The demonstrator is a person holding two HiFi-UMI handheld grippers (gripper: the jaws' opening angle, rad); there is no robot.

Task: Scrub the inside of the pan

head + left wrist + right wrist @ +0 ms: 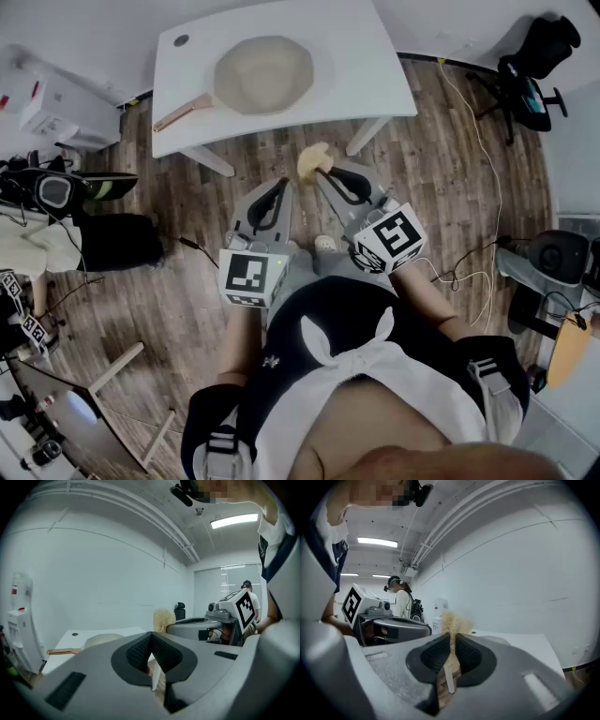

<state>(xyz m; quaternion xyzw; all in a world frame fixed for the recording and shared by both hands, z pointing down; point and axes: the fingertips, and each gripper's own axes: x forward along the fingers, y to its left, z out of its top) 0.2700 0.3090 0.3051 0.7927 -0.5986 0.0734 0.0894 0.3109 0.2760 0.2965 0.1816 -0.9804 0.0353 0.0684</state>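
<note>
The pan (262, 73) is sitting in the middle of the white table (361, 56), open side up, showing its pale inside. Its brown handle (183, 112) is pointing toward the table's near left corner and ending close to the left edge. In the left gripper view the pan (101, 640) is showing low on the tabletop, with the handle (63, 651) sticking out to the left.

The person is standing back from the table's near edge, holding both grippers out over the wooden floor (441, 169), short of the table. The left gripper (283, 183) is pointing toward the near edge with its jaws pressed together and nothing between them; its own view is showing the two dark pads (140, 651) meeting at the tip. The right gripper (321, 174) is sitting just beside it, closer to the table, with its jaws clamped on a tan scrubber (313, 159). In the right gripper view the bristly scrubber (452, 619) is sticking up past the pads (466, 656), which are squeezing it from both sides. The scrubber is hanging in the air just off the near edge, well apart from the pan.

A black office chair (534, 70) is standing on the floor beyond the table's right edge.
</note>
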